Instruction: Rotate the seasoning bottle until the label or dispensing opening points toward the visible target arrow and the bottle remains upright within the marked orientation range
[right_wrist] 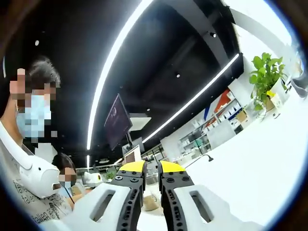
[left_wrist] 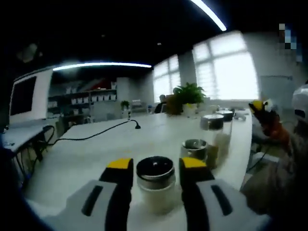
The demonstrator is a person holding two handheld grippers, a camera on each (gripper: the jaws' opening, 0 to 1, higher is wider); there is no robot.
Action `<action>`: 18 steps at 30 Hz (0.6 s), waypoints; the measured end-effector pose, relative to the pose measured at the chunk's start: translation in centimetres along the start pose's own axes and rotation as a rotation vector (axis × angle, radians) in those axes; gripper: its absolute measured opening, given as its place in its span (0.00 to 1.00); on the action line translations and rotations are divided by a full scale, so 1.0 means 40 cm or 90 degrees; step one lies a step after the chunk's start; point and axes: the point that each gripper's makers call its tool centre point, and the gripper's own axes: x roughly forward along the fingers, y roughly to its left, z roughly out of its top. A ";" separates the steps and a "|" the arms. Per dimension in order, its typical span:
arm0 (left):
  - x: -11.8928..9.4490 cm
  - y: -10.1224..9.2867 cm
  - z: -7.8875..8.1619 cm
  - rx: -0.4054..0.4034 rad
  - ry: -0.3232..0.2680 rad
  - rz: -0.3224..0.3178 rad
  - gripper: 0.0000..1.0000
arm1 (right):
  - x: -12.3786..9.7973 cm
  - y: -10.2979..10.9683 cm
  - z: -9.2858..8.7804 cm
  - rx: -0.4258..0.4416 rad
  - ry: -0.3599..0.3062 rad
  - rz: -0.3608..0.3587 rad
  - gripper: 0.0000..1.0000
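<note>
- In the left gripper view, a black cable (left_wrist: 96, 134) lies across the white table (left_wrist: 86, 159), on its left part.
- My left gripper (left_wrist: 156, 175) has its yellow-tipped jaws on both sides of the seasoning bottle (left_wrist: 156, 184), which stands upright on the table near the lower middle. I cannot tell if the jaws press it or are only beside it.
- This bottle has a round, dark, shiny metal cap and a clear glass body with pale content inside. I see no label on it.
- Behind it to the right, three other shakers (left_wrist: 215, 130) stand in a row toward the green plant (left_wrist: 188, 95) and the bright windows (left_wrist: 226, 67).
- In the right gripper view, a person with a mask (right_wrist: 31, 144) is at the left.
- My right gripper (right_wrist: 152, 168) points up toward the ceiling; its jaws are almost together, with nothing between them.
- The plant (right_wrist: 266, 74) is at the far right.
</note>
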 end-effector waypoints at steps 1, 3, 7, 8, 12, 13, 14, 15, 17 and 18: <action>0.003 -0.003 -0.004 -0.011 0.006 -0.004 0.42 | 0.001 0.001 -0.001 0.001 0.001 0.001 0.08; 0.006 -0.002 -0.010 -0.020 0.012 -0.001 0.40 | 0.003 0.003 -0.001 -0.001 0.003 0.002 0.08; 0.009 0.003 -0.008 -0.021 0.007 0.010 0.38 | 0.005 0.002 0.001 -0.005 0.005 0.001 0.08; 0.008 0.004 -0.008 -0.023 0.005 0.012 0.35 | 0.005 0.000 0.000 -0.005 0.007 -0.001 0.08; 0.006 0.004 -0.008 -0.025 -0.005 -0.003 0.34 | 0.003 -0.008 0.000 -0.003 0.006 -0.005 0.07; 0.005 0.002 -0.008 -0.024 -0.006 -0.007 0.34 | 0.003 -0.010 -0.001 -0.002 0.006 -0.005 0.07; 0.005 0.001 -0.008 -0.022 -0.006 -0.012 0.34 | 0.003 -0.011 -0.002 -0.001 0.007 -0.006 0.07; 0.004 -0.001 -0.009 -0.018 -0.007 -0.017 0.34 | 0.003 -0.013 -0.004 0.000 0.008 -0.007 0.07; 0.003 -0.002 -0.009 -0.023 -0.005 -0.030 0.33 | 0.002 -0.015 -0.007 0.002 0.009 -0.006 0.07; 0.003 -0.004 -0.010 -0.017 -0.003 -0.037 0.33 | 0.002 -0.016 -0.009 0.006 0.010 -0.004 0.07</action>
